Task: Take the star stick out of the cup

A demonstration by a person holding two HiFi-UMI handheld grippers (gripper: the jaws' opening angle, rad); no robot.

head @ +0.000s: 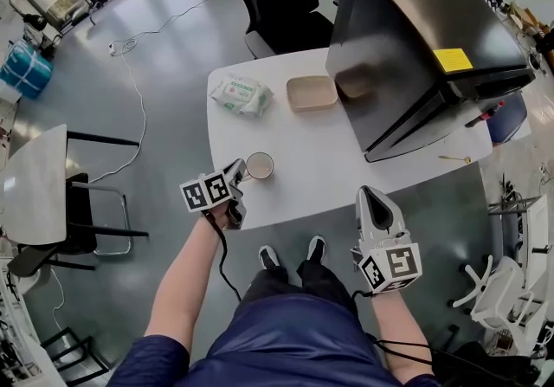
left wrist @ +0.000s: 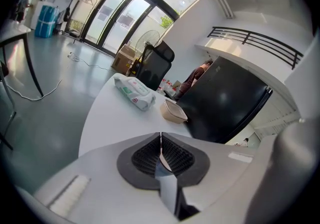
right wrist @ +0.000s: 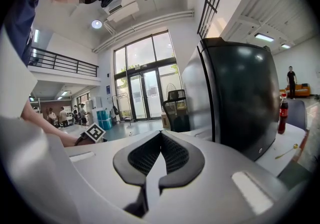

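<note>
We hold the left hand-held gripper [head: 239, 171] just beside the cup [head: 259, 166] on the surface [head: 329, 160], its jaws pressed together on a thin pale sliver [left wrist: 161, 149], possibly the star stick. The right hand-held gripper [head: 372, 195] is closed and empty. The stick is likely light and slender, so we would pinch its shaft.

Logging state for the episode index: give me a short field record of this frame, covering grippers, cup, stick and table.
left gripper: shut, tip at the cup's left rim; a thin pale sliver shows in the seam
right gripper: shut, empty, at the table's near edge, apart from the cup
cup: upright on the white table, near its front edge
star stick: not made out in any view
other items: wipes pack, beige tray, black box, all farther back
</note>
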